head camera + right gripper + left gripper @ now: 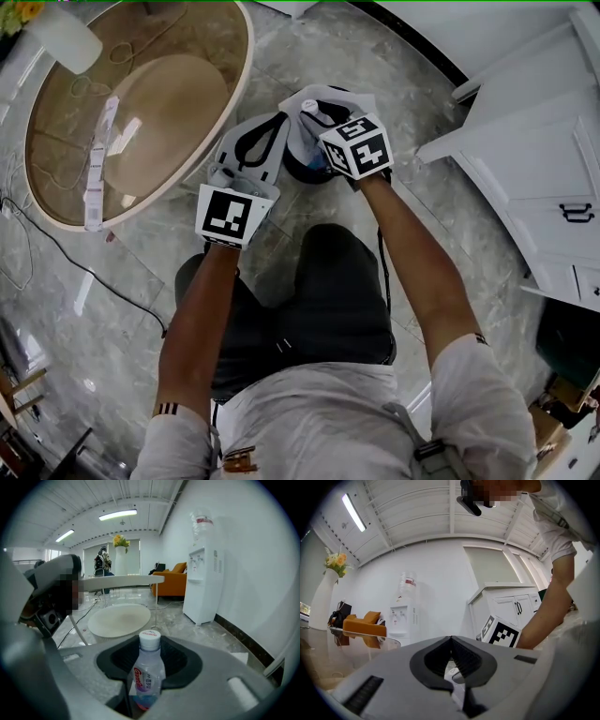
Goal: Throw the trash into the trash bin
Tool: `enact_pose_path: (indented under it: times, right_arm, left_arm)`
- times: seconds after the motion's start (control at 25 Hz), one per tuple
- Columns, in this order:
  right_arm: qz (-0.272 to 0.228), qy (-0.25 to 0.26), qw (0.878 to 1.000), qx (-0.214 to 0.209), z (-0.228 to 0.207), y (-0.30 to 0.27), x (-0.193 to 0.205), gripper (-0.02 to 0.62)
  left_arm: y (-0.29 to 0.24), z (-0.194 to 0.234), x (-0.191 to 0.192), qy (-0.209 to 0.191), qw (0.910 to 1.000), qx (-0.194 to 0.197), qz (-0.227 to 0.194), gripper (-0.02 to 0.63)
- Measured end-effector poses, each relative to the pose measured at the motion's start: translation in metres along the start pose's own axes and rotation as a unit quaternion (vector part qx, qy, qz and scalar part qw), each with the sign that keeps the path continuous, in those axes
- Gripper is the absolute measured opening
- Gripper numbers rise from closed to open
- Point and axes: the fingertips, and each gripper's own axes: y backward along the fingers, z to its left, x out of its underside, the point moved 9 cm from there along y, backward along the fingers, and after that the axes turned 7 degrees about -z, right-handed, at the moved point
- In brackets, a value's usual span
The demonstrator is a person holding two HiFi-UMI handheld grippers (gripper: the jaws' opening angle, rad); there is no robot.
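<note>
My right gripper (149,645) is shut on a clear plastic bottle (147,673) with a white cap and a red label, which stands upright between its jaws. My left gripper (451,639) is shut on a small white scrap (456,686) pinched between its pads. In the head view both grippers are held close together in front of the person, the left gripper (278,120) just left of the right gripper (314,106). Directly below them on the floor sits a dark round trash bin (302,172), mostly hidden by the grippers.
A round glass table (239,89) with a beige base stands at the left, with a paper strip (98,164) on it. A white cabinet (534,159) is at the right. A cable (56,253) runs over the marble floor. A water dispenser (201,583) stands against the wall.
</note>
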Motion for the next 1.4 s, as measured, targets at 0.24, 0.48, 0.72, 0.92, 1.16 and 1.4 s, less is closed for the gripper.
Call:
enact_pose_path:
  times: [0.24,0.48,0.72,0.92,1.16,1.4]
  right_arm:
    - [0.014,0.027,0.999,-0.012,0.004,-0.006,0.012,0.177]
    - [-0.086,0.055,0.995,-0.001,0.008,0.006,-0.004,0.216]
    - [-0.221,0.086,0.971,0.014,0.023,0.039,-0.045,0.002]
    - [-0.263,0.1,0.959,-0.033,0.052,0.038,-0.087,0.002]
    - [-0.263,0.13,0.948,-0.121,0.101,0.019,-0.13,0.002]
    - [-0.247,0.151,0.934,-0.211,0.156,-0.002,-0.166,0.002]
  left_arm:
    - [0.003,-0.001,-0.002,-0.009,0.9999,0.002,-0.01,-0.002]
    - [0.006,0.004,0.006,-0.009,0.9998,-0.009,-0.013,-0.002]
    - [0.011,0.005,-0.011,0.005,0.9996,-0.022,-0.017,-0.002]
    - [0.03,0.01,-0.028,-0.003,0.9986,-0.05,-0.018,-0.002]
    - [0.065,0.014,-0.055,-0.004,0.9969,-0.076,-0.02,-0.002]
    - [0.11,0.028,-0.08,-0.012,0.9898,-0.141,-0.012,-0.002]
